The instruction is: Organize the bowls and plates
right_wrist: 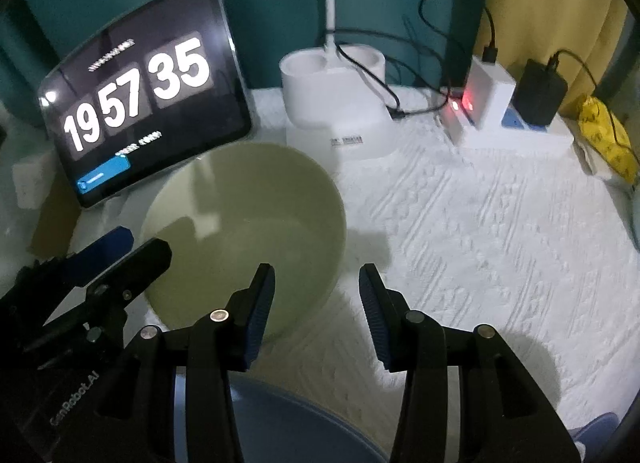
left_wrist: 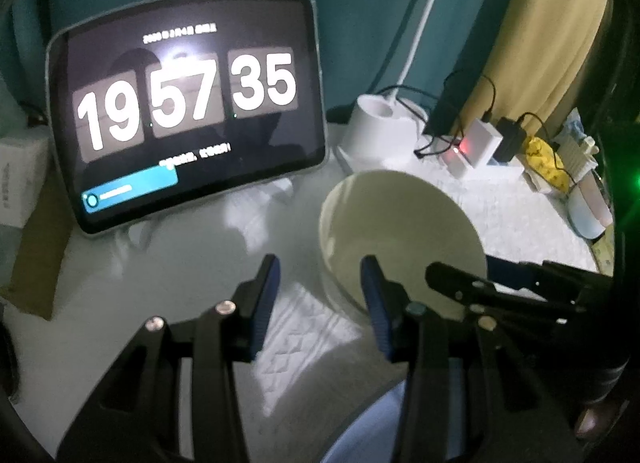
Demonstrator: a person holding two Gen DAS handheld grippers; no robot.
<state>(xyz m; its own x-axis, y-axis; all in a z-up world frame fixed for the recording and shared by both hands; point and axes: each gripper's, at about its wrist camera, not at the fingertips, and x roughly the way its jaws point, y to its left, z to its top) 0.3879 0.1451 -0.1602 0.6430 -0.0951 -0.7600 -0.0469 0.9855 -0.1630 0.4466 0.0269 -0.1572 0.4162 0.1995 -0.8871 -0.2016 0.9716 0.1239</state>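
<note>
Green bowl point(right_wrist: 244, 231) between both tongs, left tongs point(left_wrist: 320, 303) open, right tongs point(right_wrist: 318, 311) open, nothing gripped

The tablet point(left_wrist: 188, 111) shows 19 57 35 (smaller lines unreadable); the left gripper point(right_wrist: 142, 253) body reads GenRobot.AI.

Blue plate point(right_wrist: 280, 419) cut by frame edge
</note>
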